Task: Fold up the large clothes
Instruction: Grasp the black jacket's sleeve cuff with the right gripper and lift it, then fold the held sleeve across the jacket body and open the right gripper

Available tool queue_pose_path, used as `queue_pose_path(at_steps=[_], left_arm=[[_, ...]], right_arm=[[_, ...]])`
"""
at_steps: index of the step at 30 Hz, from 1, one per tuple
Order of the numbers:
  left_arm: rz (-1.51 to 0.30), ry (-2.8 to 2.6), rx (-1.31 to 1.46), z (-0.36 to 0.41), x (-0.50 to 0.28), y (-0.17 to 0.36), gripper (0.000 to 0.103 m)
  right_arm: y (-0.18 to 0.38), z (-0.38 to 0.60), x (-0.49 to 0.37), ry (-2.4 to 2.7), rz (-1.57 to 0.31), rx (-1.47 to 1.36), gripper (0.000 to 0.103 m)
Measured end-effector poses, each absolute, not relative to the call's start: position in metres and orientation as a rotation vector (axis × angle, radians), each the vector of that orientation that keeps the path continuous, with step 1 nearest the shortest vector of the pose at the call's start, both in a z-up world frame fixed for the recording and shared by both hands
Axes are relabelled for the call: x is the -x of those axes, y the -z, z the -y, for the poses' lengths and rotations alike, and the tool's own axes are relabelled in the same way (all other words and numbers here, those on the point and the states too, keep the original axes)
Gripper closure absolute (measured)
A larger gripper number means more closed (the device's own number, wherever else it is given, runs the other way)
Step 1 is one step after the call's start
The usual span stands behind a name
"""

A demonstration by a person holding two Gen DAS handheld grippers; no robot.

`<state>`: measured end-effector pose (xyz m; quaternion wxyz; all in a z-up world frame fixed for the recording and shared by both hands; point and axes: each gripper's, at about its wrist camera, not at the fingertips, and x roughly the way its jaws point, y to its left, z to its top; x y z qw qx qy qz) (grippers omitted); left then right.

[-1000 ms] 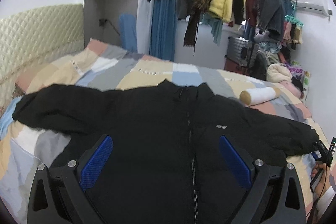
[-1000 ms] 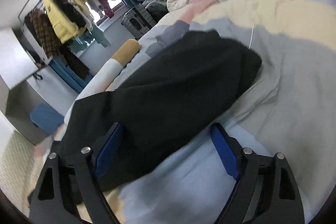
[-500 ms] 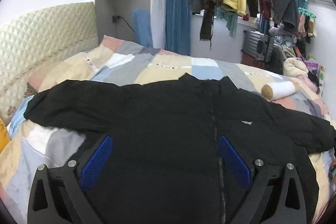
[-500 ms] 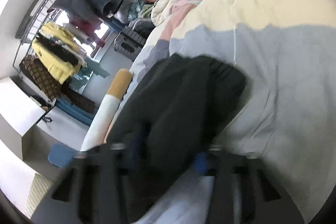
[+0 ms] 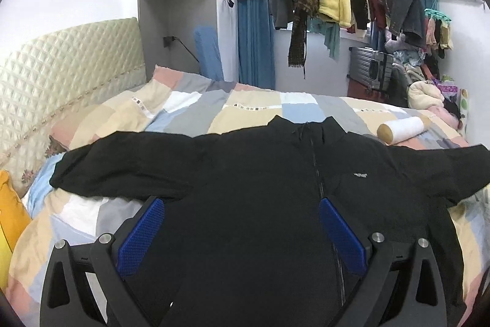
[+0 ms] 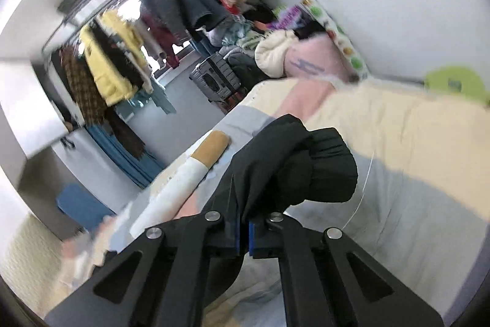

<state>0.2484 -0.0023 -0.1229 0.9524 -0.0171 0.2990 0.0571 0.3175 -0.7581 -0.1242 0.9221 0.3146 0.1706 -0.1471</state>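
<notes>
My left gripper (image 5: 239, 230) hangs over the jacket (image 5: 251, 204) with its jaws wide apart and nothing between the blue pads (image 5: 142, 222); the jacket lies face up on the patchwork bed (image 5: 254, 109), zipped, sleeves spread to either side. A roll (image 5: 402, 129) lies on the bed beyond the jacket's right shoulder. My right gripper (image 6: 243, 232) is clamped on the black sleeve cuff (image 6: 306, 164), which bunches above the bed.

Bedspread (image 5: 251, 109) beyond jacket (image 5: 245, 204) bare, w/ white roll (image 5: 404, 129) near collar (right side).
</notes>
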Motion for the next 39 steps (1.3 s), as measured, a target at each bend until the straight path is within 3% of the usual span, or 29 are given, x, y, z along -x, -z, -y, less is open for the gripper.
queue_pose_path(at_steps=[10, 22, 32, 39], left_arm=[[-0.563, -0.110, 0.057, -0.021, -0.213, 0.114, 0.001], [-0.567, -0.139, 0.056, -0.046, -0.186, 0.118, 0.001], [-0.511, -0.144, 0.029, -0.072, -0.175, 0.111, 0.001], [-0.495, -0.157, 0.047, -0.119, -0.182, 0.110, 0.001]], right_arm=[[0.017, 0.675, -0.313, 0.258, -0.286, -0.502, 0.100], [-0.083, 0.504, -0.331, 0.116, -0.245, -0.288, 0.100], [-0.090, 0.329, -0.355, -0.110, -0.254, -0.176, 0.100], [-0.043, 0.212, -0.388, -0.272, -0.331, -0.110, 0.100]])
